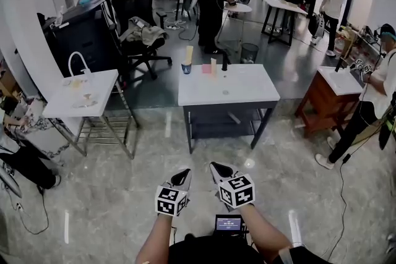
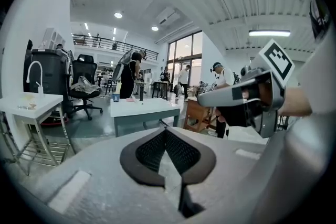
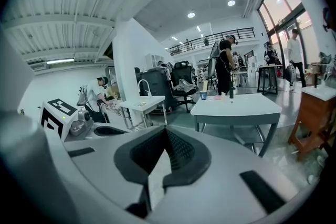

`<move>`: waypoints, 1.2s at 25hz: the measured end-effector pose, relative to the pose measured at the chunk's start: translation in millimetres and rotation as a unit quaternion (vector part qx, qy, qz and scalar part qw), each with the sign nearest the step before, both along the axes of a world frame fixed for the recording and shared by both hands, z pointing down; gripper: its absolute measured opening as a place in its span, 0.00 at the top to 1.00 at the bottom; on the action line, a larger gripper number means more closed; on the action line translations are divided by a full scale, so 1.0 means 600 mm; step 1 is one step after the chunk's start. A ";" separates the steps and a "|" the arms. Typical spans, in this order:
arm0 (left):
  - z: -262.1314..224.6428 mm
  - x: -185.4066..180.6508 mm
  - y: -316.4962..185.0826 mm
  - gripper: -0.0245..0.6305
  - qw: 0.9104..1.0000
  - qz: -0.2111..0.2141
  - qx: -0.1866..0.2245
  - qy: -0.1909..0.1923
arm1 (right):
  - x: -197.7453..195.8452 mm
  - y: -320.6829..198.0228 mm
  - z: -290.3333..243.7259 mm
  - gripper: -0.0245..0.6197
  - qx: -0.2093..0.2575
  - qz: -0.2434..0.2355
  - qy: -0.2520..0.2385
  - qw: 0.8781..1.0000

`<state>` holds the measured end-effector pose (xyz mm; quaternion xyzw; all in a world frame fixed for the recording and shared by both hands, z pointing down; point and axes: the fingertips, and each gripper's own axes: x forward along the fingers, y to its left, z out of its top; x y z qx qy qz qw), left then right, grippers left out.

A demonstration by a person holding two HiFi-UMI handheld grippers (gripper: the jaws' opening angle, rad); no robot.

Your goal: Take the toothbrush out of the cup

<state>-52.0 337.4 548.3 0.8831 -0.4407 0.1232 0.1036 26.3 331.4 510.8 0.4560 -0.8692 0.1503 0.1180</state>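
A small blue cup point(image 1: 186, 68) stands at the far left corner of a white table point(image 1: 235, 93), with a yellow toothbrush point(image 1: 189, 54) upright in it. The cup point(image 2: 115, 96) looks tiny and distant in the left gripper view, and the cup point(image 3: 203, 95) is equally far off in the right gripper view. My left gripper point(image 1: 181, 177) and right gripper point(image 1: 218, 169) hang side by side over the floor, well short of the table. Both are shut with nothing between the jaws. Each points slightly downward toward the table.
A pink object point(image 1: 206, 68) and a dark bottle point(image 1: 224, 62) stand beside the cup. A white sink stand point(image 1: 80, 96) is at the left, a wooden cabinet point(image 1: 325, 99) at the right. Several people, an office chair point(image 1: 139, 40) and a bin point(image 1: 249, 52) are behind the table.
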 end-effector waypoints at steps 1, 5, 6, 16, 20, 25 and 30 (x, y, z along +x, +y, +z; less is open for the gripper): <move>0.002 0.001 -0.002 0.95 1.000 0.000 -0.001 0.001 | 0.001 -0.002 0.001 0.95 0.000 0.001 -0.002 1.000; 0.012 0.003 -0.004 0.95 1.000 0.003 -0.006 0.000 | 0.001 -0.007 0.004 0.95 0.002 0.000 -0.001 1.000; 0.014 0.004 -0.005 0.95 1.000 0.004 -0.006 -0.001 | 0.001 -0.007 0.005 0.95 0.002 0.000 -0.001 1.000; 0.025 0.016 -0.010 0.95 1.000 0.015 -0.013 -0.006 | 0.007 -0.017 0.018 0.95 -0.005 -0.002 -0.001 1.000; 0.030 0.021 -0.012 0.95 1.000 0.013 -0.017 -0.007 | 0.012 -0.018 0.022 0.95 -0.008 -0.006 0.001 1.000; 0.041 0.039 -0.021 0.95 1.000 0.011 -0.021 -0.010 | 0.029 -0.029 0.032 0.95 -0.011 -0.007 0.009 1.000; 0.050 0.063 -0.038 0.95 1.000 0.003 -0.027 -0.011 | 0.054 -0.046 0.044 0.95 -0.018 -0.015 0.009 1.000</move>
